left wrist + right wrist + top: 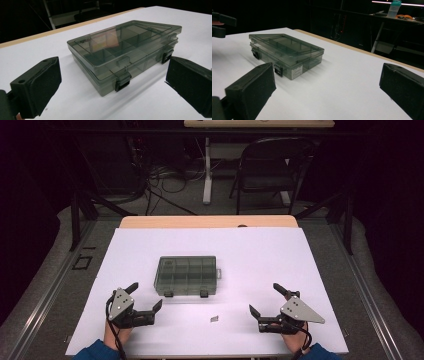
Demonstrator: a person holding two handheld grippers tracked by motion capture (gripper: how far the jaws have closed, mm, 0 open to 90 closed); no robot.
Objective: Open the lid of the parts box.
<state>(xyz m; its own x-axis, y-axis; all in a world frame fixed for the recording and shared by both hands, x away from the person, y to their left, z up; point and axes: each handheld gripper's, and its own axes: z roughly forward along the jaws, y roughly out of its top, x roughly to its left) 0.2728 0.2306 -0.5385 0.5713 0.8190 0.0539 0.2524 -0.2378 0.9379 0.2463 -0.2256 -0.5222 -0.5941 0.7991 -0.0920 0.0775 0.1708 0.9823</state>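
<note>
Both black 2-jaw grippers, left gripper [146,296] and right gripper [262,298], hovered spread and empty on the person's side of the closed smoky translucent plastic compartment box [187,275]. Likely the approach step; next, its 2 front latches [122,83] wanted releasing.

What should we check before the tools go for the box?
1. Left tool open: ok, its jaws stand wide apart.
2. Right tool open: ok, jaws wide apart too.
3. Box lid shut: ok, both front latches look closed.
4. Box flat on the white table: ok.
5. Tools free of the box: ok, both sit apart from it, nearer the person.
6. Small grey piece on the table in front of the box: cannot tell what it is; keep it in mind.
</note>
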